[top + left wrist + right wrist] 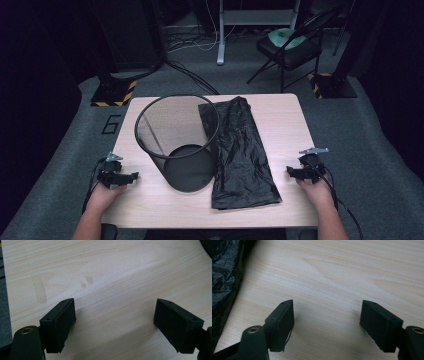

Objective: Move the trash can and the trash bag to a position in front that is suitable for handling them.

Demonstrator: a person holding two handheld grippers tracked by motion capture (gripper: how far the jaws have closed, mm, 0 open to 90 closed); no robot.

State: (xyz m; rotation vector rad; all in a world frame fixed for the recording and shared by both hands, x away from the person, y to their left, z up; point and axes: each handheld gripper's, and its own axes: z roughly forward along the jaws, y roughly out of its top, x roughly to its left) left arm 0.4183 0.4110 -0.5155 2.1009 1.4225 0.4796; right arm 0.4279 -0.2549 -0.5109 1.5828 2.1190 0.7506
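Observation:
A black wire-mesh waste bin (179, 142) stands in the middle of the pale wooden table (285, 112), tilted toward me so its round rim faces up and back. A flat black plastic bag (240, 155) lies just right of it, touching the bin's side; its crinkled edge (224, 277) shows at the left of the right gripper view. My left gripper (131, 176) rests at the table's left front edge, open, with bare wood between its pads (63, 322). At the right edge my right gripper (291, 172) is also open over bare wood (327, 322).
A folding chair (290, 47) stands on the grey carpet behind the table at the right. Yellow-and-black striped stand feet (115, 92) sit at the far left and far right (332, 85). Cables run across the floor behind.

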